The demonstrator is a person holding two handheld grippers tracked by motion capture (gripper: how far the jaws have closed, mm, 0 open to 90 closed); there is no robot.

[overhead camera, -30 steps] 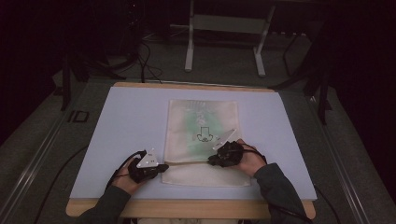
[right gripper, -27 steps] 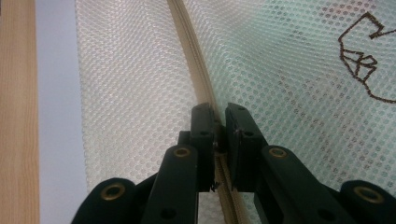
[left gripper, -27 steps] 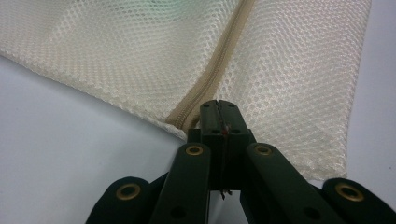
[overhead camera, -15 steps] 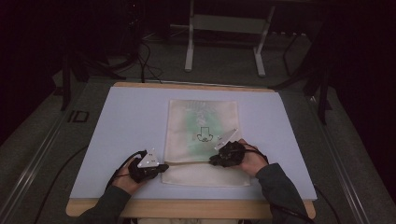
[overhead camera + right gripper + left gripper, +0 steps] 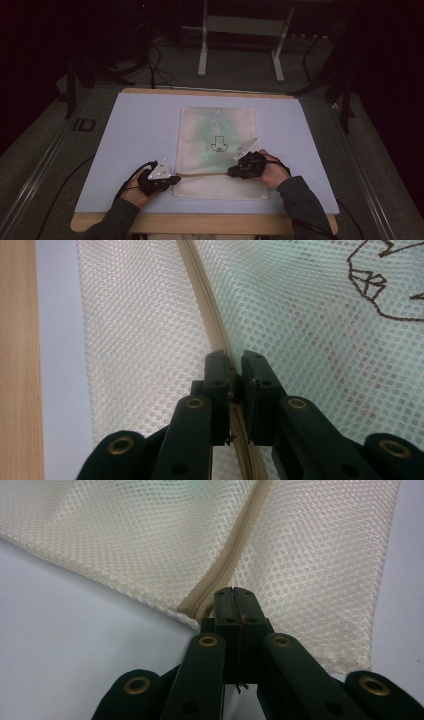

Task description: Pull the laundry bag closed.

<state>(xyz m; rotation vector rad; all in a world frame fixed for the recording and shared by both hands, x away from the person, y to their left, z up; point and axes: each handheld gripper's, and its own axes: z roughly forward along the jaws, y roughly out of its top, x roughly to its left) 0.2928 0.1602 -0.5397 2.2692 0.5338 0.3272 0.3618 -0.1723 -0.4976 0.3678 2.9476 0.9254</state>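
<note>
A cream mesh bag [image 5: 217, 125] with a green item inside and a dark line drawing lies flat on the pale mat. Its tan zipper [image 5: 205, 175] runs across near the front end. My left gripper [image 5: 176, 179] sits at the bag's left edge. In the left gripper view, that gripper [image 5: 233, 592] is shut on the zipper's end [image 5: 200, 605]. My right gripper [image 5: 231, 172] rests on the zipper farther right. In the right gripper view, that gripper [image 5: 236, 357] pinches the zipper line [image 5: 202, 295], its jaws nearly together on the pull.
The pale mat [image 5: 140, 130] covers a wooden table [image 5: 200, 224] whose front edge is close to both hands. A metal stand [image 5: 202, 50] and floor cables lie beyond the far edge. Open mat lies left and right of the bag.
My right gripper has slid slightly to the right along the zipper. The left gripper has stayed put at the bag's edge.
</note>
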